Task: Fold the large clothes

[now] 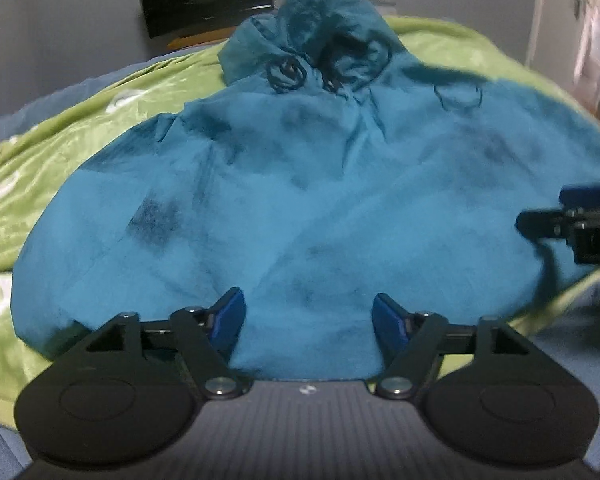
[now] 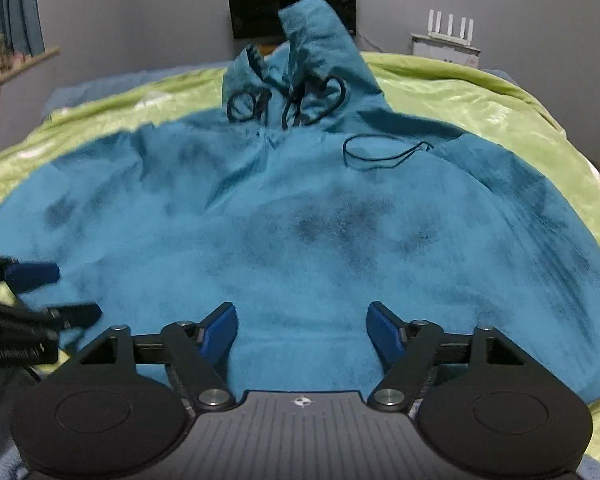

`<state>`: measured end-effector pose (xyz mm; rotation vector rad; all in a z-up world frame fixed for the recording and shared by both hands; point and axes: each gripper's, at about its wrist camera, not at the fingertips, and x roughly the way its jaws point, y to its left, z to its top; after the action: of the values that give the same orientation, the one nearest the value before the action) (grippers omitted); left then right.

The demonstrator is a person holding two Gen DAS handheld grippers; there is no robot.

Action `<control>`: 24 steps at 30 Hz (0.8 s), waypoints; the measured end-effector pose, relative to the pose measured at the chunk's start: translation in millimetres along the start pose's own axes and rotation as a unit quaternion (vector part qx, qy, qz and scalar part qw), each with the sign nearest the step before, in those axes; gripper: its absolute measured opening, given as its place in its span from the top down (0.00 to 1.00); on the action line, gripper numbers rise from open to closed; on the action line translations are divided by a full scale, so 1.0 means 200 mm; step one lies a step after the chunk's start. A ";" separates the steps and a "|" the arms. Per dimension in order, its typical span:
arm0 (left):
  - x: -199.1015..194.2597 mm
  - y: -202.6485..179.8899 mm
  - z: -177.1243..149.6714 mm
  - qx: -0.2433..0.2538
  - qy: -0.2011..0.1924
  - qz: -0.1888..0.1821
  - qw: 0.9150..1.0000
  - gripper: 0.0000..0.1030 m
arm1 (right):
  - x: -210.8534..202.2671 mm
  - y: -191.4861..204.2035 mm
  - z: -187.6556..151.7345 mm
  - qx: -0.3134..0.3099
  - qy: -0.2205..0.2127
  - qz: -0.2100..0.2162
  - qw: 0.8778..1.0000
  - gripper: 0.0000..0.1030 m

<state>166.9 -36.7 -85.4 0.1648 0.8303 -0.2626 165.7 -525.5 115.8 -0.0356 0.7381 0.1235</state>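
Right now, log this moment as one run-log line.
garment: teal hooded jacket spread on green blanket | left gripper: open, empty | right gripper: open, empty | fold: not started

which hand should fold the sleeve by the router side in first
Right, probably. The right gripper is open over the hem of the blue hoodie, and that sleeve spreads out on its side. The left gripper, also open, sits toward the opposite sleeve.

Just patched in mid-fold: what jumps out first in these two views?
A big teal hooded garment is spread flat across the green blanket, hood bunched up at the far end with black drawstrings looped below it. Both grippers, left and right, stand open over its near hem, holding nothing.
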 end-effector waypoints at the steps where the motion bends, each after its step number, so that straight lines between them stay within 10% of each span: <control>1: -0.01 0.02 0.02 -0.017 0.001 -0.006 1.000 0.26 | -0.02 -0.01 0.00 0.015 -0.014 0.002 1.000 0.26; 7: -0.04 0.11 0.16 -0.103 -0.070 -0.023 0.992 0.08 | -0.18 -0.15 0.12 0.095 -0.111 0.021 0.989 0.25; 11: 0.14 0.11 0.16 -0.098 -0.041 -0.006 0.994 0.08 | -0.13 -0.13 0.36 0.046 -0.115 0.018 0.992 0.27; 24: 0.32 0.03 0.01 -0.081 -0.070 0.035 0.994 0.00 | 0.59 -0.18 1.30 -0.024 -0.159 -0.005 0.987 0.31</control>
<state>211.2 -41.7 -132.4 0.0227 0.7018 -0.1382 429.9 -529.2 227.8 -0.0632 0.4152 0.1344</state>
